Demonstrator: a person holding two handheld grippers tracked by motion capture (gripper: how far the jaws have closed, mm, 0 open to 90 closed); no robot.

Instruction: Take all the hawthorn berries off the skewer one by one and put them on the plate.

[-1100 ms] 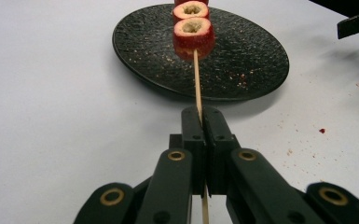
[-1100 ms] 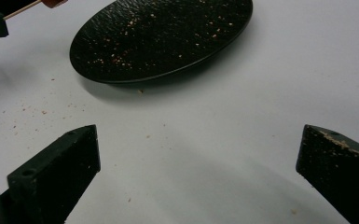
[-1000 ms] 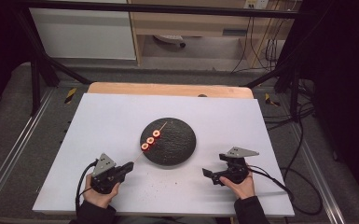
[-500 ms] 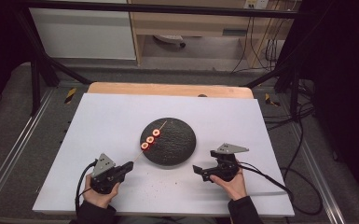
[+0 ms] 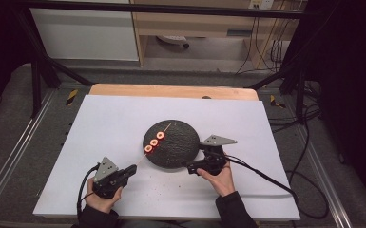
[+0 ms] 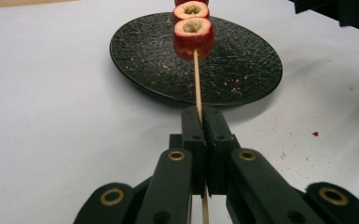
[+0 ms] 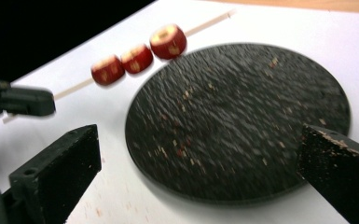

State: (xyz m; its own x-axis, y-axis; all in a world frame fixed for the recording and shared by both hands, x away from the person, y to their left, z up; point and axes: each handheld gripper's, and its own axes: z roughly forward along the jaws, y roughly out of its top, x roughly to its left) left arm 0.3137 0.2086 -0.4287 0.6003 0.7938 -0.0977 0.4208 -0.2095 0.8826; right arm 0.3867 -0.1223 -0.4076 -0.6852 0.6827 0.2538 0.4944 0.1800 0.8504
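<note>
Three red fruit pieces (image 5: 154,142) were counted, all threaded on one wooden skewer (image 5: 139,159). One round black plate (image 5: 178,147) was counted on the one white bench (image 5: 104,118). Two grippers were counted, the left gripper (image 5: 132,170) and the right gripper (image 5: 188,167), each held in one hand.

My table (image 5: 123,123) carries the plate (image 5: 178,142) near its middle, the landmark here. The skewer (image 5: 142,156) slants across the plate's left rim, with three fruit rounds (image 5: 154,142) threaded on it above that rim. My left gripper (image 5: 129,172) lies left of the plate and nearer to me, clamped on the skewer's near end. My right gripper (image 5: 191,168) sits just beside the plate's near right edge, jaws spread, the plate ahead between them.
</note>
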